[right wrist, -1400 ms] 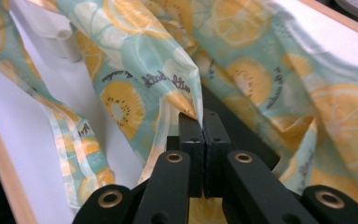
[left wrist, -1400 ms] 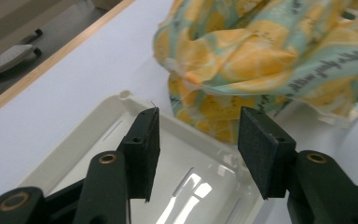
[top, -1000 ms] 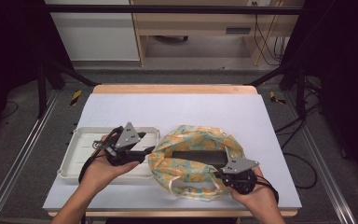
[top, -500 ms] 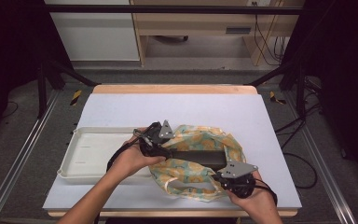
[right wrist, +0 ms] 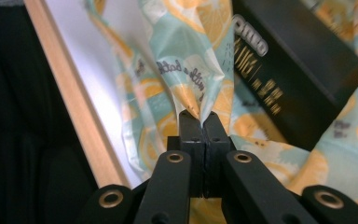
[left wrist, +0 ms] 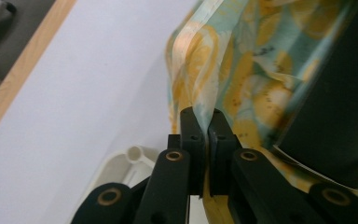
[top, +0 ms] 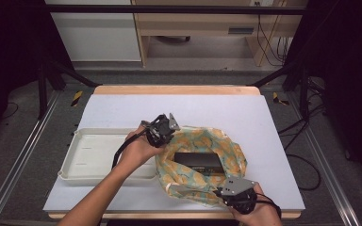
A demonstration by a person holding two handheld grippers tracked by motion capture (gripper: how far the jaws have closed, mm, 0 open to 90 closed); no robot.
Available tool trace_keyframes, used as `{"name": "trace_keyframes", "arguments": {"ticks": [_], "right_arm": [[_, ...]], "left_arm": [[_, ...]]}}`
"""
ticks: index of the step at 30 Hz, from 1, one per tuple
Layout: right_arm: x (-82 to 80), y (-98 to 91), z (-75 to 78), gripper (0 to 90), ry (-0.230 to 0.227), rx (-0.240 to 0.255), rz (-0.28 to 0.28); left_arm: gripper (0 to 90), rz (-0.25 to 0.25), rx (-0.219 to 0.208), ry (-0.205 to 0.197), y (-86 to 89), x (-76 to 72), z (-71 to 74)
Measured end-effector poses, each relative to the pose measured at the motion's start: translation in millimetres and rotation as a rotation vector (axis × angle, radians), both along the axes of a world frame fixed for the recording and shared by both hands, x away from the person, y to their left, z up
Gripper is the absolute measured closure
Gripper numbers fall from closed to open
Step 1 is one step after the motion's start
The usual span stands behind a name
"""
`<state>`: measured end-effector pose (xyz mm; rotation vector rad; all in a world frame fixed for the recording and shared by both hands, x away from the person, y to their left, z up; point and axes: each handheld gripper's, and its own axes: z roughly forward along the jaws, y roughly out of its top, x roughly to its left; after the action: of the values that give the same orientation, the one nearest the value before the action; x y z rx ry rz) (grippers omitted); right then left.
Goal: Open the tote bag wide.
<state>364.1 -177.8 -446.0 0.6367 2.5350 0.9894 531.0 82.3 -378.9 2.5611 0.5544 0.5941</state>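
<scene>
Pinching the patterned bag [top: 198, 160] at two places, both grippers are clamped on its thin film. Bag lies on the white table [top: 217, 110], right of centre, mouth spread wide, printed with orange slices on pale green.

Left gripper [top: 162, 128]: at the bag's far-left rim, just beside the tray's right end. Its jaws have just been closing, with the bag's edge between them. In the left gripper view the left gripper [left wrist: 204, 122] has its pads nearly together, with a fold of the bag [left wrist: 200, 70] rising out of the narrow gap. Grip is on the rim only.

Right gripper [top: 238, 195]: at the near edge of the bag, close to the table's wooden front lip. In the right gripper view the right gripper [right wrist: 200, 122] is squeezed tight, pads meeting, a pointed pleat of the bag [right wrist: 191, 70] caught between them.

Black box [top: 199, 161]: flat, rectangular, lying inside the open bag between the two grip points, apart from both grippers. Pale lettering shows on its top in the right gripper view [right wrist: 289, 70]; too blurred to read.

White tray [top: 94, 153]: left of the bag, on the table, the person's left forearm crossing over its right end.
</scene>
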Motion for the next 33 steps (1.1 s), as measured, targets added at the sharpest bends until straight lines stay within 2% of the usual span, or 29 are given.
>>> {"name": "trace_keyframes", "arguments": {"ticks": [8, 17, 27, 33], "right_arm": [[-6.8, -2.0, -6.2, 90.0, 0.020, -0.021, 0.015], [-9.2, -2.1, -10.3, 90.0, 0.035, -0.032, 0.030], [-12.2, -2.8, -10.1, 90.0, 0.049, -0.044, 0.047], [-11.5, -5.4, -9.6, 90.0, 0.058, -0.043, 0.052]], "left_arm": [[88.9, 0.046, -0.023, 0.030, 5.5, 17.5, -9.6], [89.4, 0.084, -0.052, 0.017, 12.2, 27.8, -9.9], [89.5, 0.098, -0.069, 0.013, 14.9, 31.8, -10.5], [89.9, 0.093, -0.051, 0.023, 14.1, 30.9, -12.3]]}}
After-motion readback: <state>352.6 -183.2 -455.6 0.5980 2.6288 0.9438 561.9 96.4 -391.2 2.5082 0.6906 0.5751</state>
